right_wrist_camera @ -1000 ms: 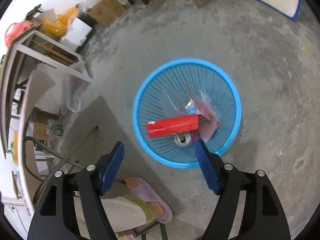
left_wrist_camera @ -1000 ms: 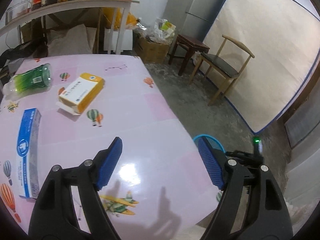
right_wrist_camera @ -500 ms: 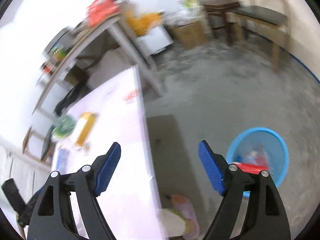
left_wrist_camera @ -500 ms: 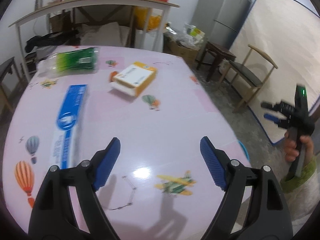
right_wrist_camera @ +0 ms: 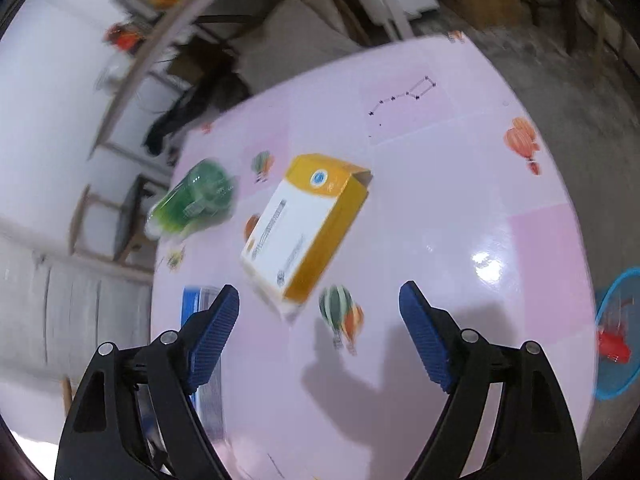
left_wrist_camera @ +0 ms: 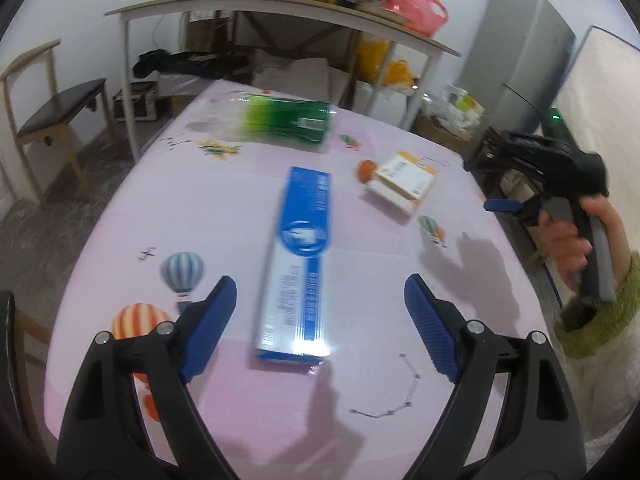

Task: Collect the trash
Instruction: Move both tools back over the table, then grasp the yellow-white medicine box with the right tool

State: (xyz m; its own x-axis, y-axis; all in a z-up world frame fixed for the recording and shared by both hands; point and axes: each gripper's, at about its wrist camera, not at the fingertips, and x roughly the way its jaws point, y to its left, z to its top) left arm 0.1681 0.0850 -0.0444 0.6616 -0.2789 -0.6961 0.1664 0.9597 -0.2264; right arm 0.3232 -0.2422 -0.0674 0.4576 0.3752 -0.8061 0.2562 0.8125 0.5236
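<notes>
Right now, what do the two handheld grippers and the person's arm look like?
Each gripper, left gripper and right gripper, has black plastic arms with silver pivot bolts and ribbed blue finger pads. In the left wrist view the right gripper's black pistol body carries a green indicator light and a grey handle. The hand wears a fuzzy olive-green sleeve cuff.

Left wrist view is looking low and forward across the pink table [left_wrist_camera: 224,208], blue box [left_wrist_camera: 298,264] close ahead. Right wrist view is looking steeply down on the table [right_wrist_camera: 440,208] from its side. Both are sharing the yellow box [right_wrist_camera: 308,228] and green bottle [left_wrist_camera: 286,124].
</notes>
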